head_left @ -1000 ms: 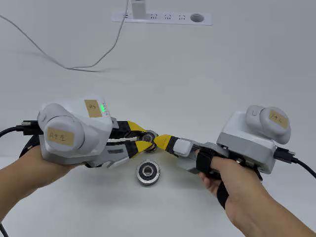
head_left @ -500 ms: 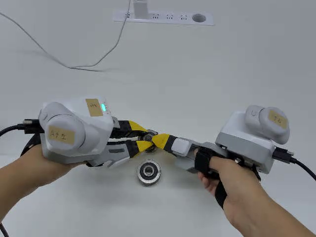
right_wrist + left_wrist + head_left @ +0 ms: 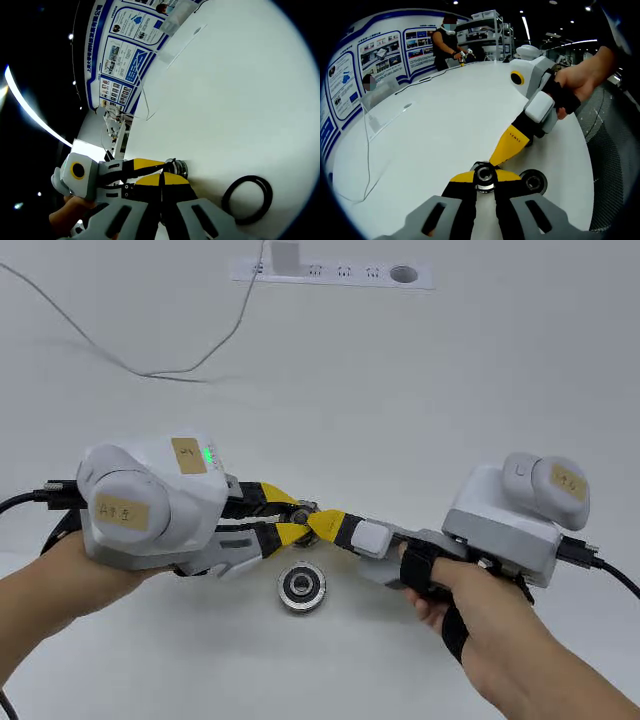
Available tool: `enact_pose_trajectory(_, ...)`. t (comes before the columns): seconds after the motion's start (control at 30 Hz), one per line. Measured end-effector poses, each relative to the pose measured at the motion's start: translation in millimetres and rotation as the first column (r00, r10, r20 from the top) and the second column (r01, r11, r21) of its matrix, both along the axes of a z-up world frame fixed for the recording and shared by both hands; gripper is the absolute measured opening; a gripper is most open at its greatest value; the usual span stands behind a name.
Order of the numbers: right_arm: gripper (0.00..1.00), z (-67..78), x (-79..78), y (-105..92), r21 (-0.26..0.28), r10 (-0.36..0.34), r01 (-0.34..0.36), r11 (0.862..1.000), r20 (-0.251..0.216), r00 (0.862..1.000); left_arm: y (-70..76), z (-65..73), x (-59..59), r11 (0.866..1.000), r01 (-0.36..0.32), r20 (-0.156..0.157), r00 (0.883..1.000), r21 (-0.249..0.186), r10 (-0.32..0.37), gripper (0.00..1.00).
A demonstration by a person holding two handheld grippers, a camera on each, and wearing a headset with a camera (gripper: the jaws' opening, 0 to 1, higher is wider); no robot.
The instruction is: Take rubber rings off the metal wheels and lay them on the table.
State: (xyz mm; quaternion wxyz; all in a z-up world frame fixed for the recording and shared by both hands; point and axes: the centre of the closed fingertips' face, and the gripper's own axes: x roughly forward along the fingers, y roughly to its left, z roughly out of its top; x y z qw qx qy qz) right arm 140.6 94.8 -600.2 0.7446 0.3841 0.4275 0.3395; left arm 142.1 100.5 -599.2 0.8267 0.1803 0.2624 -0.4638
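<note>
Wheels, two: one wheel [image 3: 485, 175] clenched in my left tongs [image 3: 293, 517] — my right tongs [image 3: 322, 523] pinched shut at its rim — the other wheel [image 3: 301, 586] flat on the counter [image 3: 400, 390], one loose black ring [image 3: 226, 194] lying there too.

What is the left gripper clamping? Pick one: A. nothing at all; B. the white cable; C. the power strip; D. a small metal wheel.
D: the left gripper is shut on a small metal wheel, and the right gripper meets that wheel at its tip.
</note>
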Motion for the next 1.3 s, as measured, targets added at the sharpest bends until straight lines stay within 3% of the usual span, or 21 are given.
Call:
enact_pose_trajectory(0.37, 0.0, 2.8, -1.8, 0.5, 0.002, 0.07, -0.07, 0.998, 0.052, 0.996, 0.1, 0.4, -1.9, 1.0, 0.006, -0.003, 1.0, -0.001, -0.006, 0.13)
enact_pose_trajectory(0.7, 0.0, 6.7, -6.1, 0.1, -0.016, 0.159, -0.159, 0.987, 0.125, 0.979, -1.0, -0.2, -2.8, 1.0, 0.016, -0.002, 1.0, -0.006, -0.016, 0.13)
enact_pose_trajectory(0.9, 0.0, 8.2, -8.8, 1.5, -0.012, 0.171, -0.17, 0.985, 0.125, 0.977, -0.8, -0.5, -2.3, 1.0, 0.019, 0.001, 1.0, -0.003, -0.019, 0.13)
enact_pose_trajectory(1.1, 0.0, 7.6, -8.3, 0.2, -0.006, 0.139, -0.14, 0.99, 0.095, 0.986, -0.3, -1.8, -1.8, 1.0, 0.029, 0.026, 0.999, 0.012, -0.029, 0.13)
enact_pose_trajectory(1.3, 0.01, 5.3, -5.9, 1.9, -0.024, 0.109, -0.108, 0.994, 0.076, 0.991, 1.0, -2.6, -0.2, 1.0, 0.019, 0.024, 1.0, 0.012, -0.019, 0.13)
